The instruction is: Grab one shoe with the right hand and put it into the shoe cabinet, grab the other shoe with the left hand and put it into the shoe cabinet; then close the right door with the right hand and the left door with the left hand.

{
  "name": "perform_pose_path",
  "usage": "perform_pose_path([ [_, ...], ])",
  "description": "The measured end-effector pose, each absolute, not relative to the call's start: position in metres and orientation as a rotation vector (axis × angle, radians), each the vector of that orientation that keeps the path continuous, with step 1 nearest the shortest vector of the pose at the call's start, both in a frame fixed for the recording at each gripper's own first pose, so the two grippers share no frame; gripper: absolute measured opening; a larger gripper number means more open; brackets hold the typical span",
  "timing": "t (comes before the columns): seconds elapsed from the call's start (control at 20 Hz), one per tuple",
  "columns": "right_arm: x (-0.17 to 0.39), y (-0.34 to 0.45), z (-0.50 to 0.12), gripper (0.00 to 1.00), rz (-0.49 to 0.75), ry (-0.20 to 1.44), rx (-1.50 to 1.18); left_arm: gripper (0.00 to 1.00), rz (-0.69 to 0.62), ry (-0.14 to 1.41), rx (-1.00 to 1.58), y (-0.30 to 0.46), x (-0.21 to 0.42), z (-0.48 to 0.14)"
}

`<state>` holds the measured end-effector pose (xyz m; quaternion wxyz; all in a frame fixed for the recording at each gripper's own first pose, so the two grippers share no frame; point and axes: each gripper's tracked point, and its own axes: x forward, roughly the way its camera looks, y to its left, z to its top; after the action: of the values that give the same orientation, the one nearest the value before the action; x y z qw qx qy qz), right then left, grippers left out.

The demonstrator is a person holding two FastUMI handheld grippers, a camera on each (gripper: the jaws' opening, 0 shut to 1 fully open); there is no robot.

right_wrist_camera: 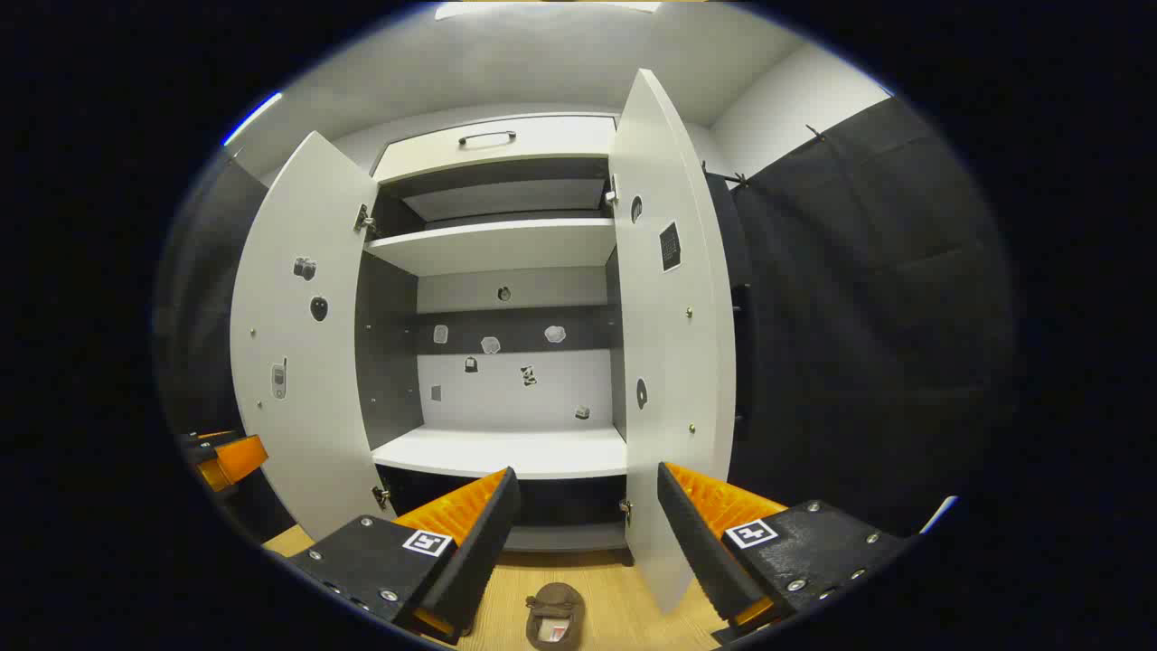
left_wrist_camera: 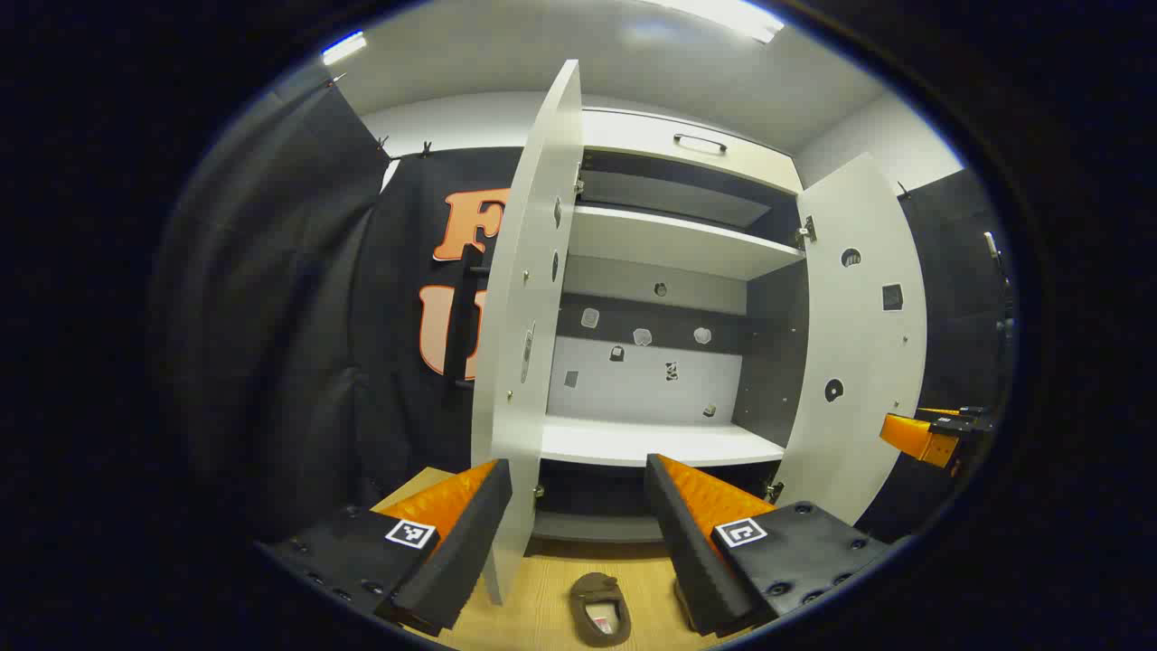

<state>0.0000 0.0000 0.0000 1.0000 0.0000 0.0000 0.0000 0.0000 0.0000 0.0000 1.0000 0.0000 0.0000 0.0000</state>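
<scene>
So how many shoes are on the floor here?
1: a brown shoe on the wooden floor before the open cabinet; another may hide behind the left gripper.

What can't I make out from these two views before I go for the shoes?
- Second shoe: left gripper view, mostly hidden behind the left gripper's finger; a sliver shows beside the brown shoe.
- Shoe's heel end: right gripper view, cut off by the bottom edge.
- Stickers on the cabinet's back wall: too small to identify.

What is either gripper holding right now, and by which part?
Nothing. The left gripper and right gripper are both open and empty; a shoe lies on the floor.
</scene>
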Motion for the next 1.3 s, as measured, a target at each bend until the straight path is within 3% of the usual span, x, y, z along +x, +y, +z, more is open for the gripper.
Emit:
perform_pose_path([
  [0.6, 0.006, 0.009, -0.01, 0.94, 0.014, 0.023, -0.023, 0.99, 0.009, 0.022, -0.009, 0.005, 0.008, -0.001],
  [0.8, 0.009, 0.012, -0.021, 0.94, 0.017, 0.048, -0.037, 0.96, 0.01, 0.023, -0.012, 0.006, 0.01, -0.001],
  [1.3, 0.022, 0.013, -0.132, 0.94, 0.021, 0.243, -0.053, 0.97, 0.021, 0.029, -0.004, 0.011, 0.011, -0.004],
])
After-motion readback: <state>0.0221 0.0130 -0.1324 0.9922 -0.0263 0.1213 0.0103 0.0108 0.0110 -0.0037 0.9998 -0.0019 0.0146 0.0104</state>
